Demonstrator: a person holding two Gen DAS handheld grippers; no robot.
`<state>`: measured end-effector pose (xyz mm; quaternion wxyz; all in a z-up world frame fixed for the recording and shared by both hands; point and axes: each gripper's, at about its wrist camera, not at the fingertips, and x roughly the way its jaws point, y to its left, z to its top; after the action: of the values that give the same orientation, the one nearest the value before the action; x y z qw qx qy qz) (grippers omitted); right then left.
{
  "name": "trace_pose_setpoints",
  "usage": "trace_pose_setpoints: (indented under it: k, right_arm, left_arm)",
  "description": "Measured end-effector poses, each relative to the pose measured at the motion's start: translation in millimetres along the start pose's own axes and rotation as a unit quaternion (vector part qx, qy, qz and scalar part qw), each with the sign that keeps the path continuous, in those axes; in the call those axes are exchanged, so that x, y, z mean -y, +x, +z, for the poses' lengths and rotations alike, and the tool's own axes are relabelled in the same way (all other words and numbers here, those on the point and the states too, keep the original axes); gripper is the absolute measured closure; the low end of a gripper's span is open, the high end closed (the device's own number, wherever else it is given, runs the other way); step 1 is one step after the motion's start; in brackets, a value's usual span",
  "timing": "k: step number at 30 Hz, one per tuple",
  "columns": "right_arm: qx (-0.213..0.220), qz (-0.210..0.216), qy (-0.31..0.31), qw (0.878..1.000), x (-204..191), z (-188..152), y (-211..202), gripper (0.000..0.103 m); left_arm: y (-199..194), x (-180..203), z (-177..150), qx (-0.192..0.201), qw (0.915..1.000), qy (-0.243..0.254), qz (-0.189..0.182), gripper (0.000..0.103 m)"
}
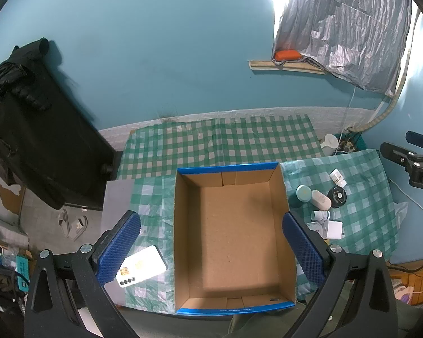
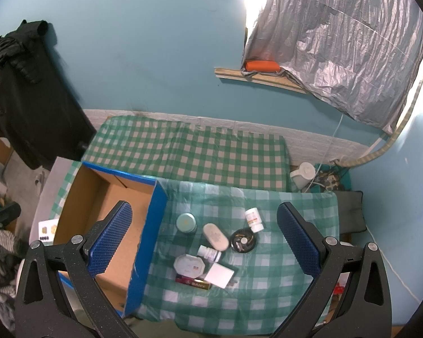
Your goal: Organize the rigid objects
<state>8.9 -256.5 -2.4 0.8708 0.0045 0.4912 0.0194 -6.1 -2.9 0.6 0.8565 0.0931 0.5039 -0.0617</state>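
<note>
Right gripper [image 2: 204,242] spread wide and empty above the small things; left gripper [image 1: 211,249] likewise wide, empty, over the bare cardboard box [image 1: 231,236]. Nearest: flat white box [image 2: 218,274], light, best pinched by its edges. Farther: oval case [image 2: 215,236], hard, probably slippery. Farthest: pill bottle [image 2: 254,219], grippable across its body.

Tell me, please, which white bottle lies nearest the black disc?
The orange-labelled bottle, just behind the disc; the other bottle lies left of it, past the oval case.
</note>
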Motion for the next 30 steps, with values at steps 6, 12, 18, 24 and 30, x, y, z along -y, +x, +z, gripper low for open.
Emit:
trace_pose_setpoints:
  k: [6, 12, 18, 24, 30]
  right_arm:
    - [-0.001, -0.001, 0.000, 1.000, -0.4, -0.5, -0.2, 0.001]
    - [-0.002, 0.000, 0.002, 1.000, 0.7, -6.0, -2.1, 0.001]
    - [-0.002, 0.000, 0.003, 1.000, 1.7, -8.8, -4.0, 0.001]
    - [-0.003, -0.001, 0.002, 1.000, 1.1, -6.2, -2.7, 0.001]
    - [-0.005, -0.001, 0.003, 1.000, 1.5, -7.8, -2.7, 0.001]
  left_arm:
    - [-0.4, -0.2, 0.4, -0.001, 1.0000, -0.001, -0.001, 0.002]
    - [-1.1, -0.2, -0.2, 0.000, 1.0000, 0.000, -0.001, 0.002]
    - [-1.1, 0.6, -0.4, -0.001, 1.0000, -0.001, 0.000, 0.002]
    - [-1.4, 1.2, -0.5, 0.000, 1.0000, -0.001, 0.000, 0.002]
    - [-1.5, 1.5, -0.8, 0.000, 1.0000, -0.001, 0.000, 0.002]
